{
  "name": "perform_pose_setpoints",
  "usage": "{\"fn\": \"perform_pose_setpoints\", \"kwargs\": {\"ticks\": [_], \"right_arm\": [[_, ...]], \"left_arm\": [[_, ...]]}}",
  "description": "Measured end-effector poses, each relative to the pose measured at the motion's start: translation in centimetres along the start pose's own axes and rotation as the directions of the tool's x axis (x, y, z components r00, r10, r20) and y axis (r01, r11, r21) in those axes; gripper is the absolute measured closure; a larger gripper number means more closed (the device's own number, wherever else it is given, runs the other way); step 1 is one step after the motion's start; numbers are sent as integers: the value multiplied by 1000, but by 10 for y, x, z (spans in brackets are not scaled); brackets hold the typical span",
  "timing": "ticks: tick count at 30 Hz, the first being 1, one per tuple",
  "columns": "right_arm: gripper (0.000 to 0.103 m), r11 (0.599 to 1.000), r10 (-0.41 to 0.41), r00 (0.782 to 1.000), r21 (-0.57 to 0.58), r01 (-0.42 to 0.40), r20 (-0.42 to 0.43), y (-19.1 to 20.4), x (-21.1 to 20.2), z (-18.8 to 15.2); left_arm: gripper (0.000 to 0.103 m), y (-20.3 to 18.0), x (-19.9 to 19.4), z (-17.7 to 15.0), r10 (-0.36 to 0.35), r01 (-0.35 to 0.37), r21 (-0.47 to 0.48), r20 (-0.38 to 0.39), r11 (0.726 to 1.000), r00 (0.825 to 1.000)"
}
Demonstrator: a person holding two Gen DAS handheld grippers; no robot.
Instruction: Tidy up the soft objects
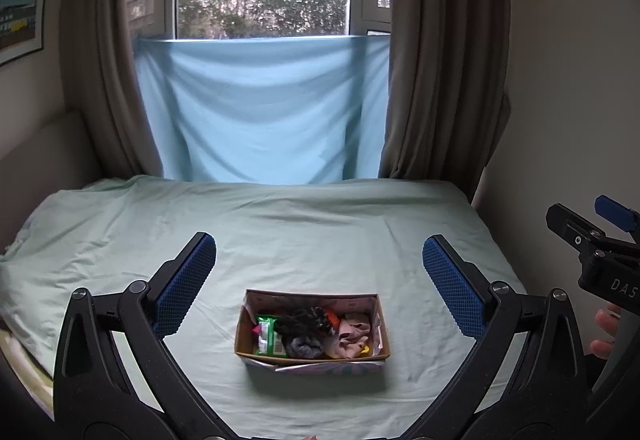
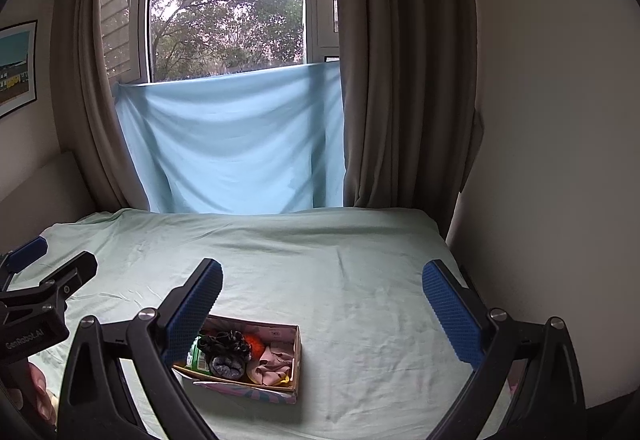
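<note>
Currently both grippers are hovering wide open and empty above the bed (image 1: 320,224): the left gripper (image 1: 318,280) and the right gripper (image 2: 320,304). Between them, a cardboard box (image 1: 312,354) is sitting on the pale green sheet, holding soft objects (image 1: 308,328) bunched together inside.

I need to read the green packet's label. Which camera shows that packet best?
The left wrist view: the green packet lies unobstructed in the cardboard box. In the right wrist view a blue finger pad covers most of it.
</note>
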State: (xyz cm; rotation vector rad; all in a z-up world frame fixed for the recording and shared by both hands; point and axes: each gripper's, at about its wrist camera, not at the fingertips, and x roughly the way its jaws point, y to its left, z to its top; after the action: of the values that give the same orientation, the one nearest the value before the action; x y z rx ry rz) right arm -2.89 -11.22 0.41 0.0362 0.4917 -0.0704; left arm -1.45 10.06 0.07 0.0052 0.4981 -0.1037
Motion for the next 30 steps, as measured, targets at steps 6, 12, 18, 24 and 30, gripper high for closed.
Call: {"fn": "perform_pose_setpoints", "kwargs": {"ticks": [6, 12, 18, 24, 30], "right_arm": [[3, 1000, 4, 1000, -13, -4, 31, 1, -7, 2], [3, 1000, 9, 999, -18, -8, 41, 0, -6, 4], [3, 1000, 2, 999, -17, -1, 51, -1, -7, 4], [3, 1000, -4, 998, -10, 4, 62, -6, -7, 7], [3, 1000, -4, 998, -7, 4, 69, -9, -6, 8]], "left_arm": [[0, -5, -1, 1, 2, -2, 7, 9, 1000, 1000], [0, -9, 1, 2, -11, 11, 10, 6, 1000, 1000], [0, -12, 2, 2, -20, 20, 11, 9, 1000, 1000], [0, -17, 4, 3, -31, 30, 18, 20, 999, 999], [0, -19, 7, 5, -43, 43, 21, 20, 999, 999]]}}
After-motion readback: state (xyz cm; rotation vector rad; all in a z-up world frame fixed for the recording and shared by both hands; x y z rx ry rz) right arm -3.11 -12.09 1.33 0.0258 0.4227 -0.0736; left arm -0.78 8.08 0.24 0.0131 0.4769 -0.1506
